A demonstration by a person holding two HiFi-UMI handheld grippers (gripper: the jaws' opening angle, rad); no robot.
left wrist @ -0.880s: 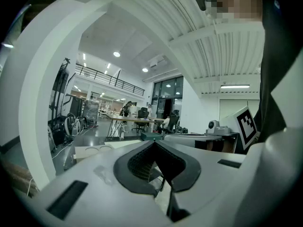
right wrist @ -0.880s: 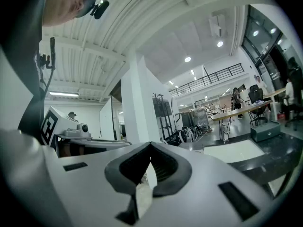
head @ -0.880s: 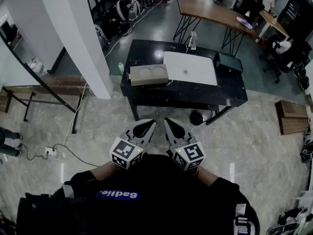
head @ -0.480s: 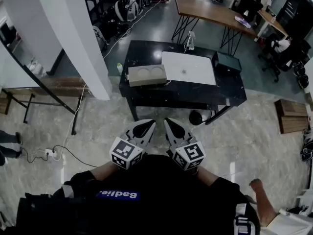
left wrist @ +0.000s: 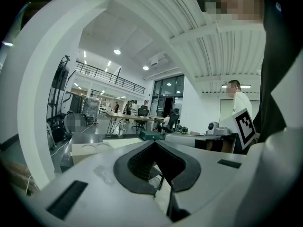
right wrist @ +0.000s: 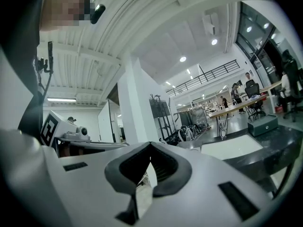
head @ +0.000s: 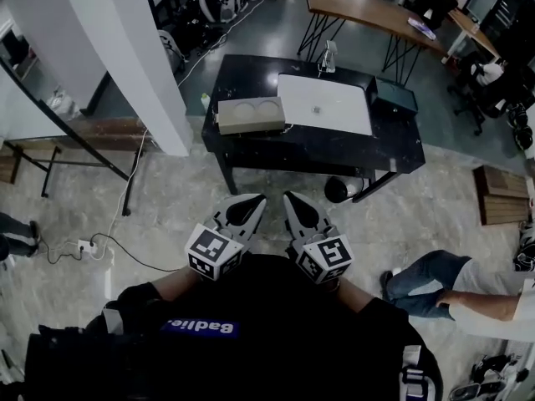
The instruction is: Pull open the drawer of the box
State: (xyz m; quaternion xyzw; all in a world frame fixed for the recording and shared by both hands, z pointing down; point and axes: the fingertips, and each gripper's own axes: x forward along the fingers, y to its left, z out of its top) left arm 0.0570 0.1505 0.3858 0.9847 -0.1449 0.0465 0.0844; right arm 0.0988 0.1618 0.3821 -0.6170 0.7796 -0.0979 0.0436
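Note:
A beige box [head: 250,115] with two round recesses on top sits on the left part of a black table [head: 318,153]; in the left gripper view the beige box [left wrist: 93,150] shows low and far off. Both grippers are held close to my body, well short of the table. My left gripper [head: 252,200] is shut, its dark pads meeting with nothing between them. My right gripper [head: 291,198] is shut and empty too. From here I cannot make out a drawer front on the box.
A white mat [head: 325,104] and a dark green case [head: 394,98] lie on the table. A white pillar [head: 125,57] stands left. A person [head: 468,286] crouches on the floor at right. A cable and power strip [head: 84,246] lie at left.
A person has come further into view on the floor at lower right. The table sits slightly lower in the head view. Both grippers stay shut in the same place.

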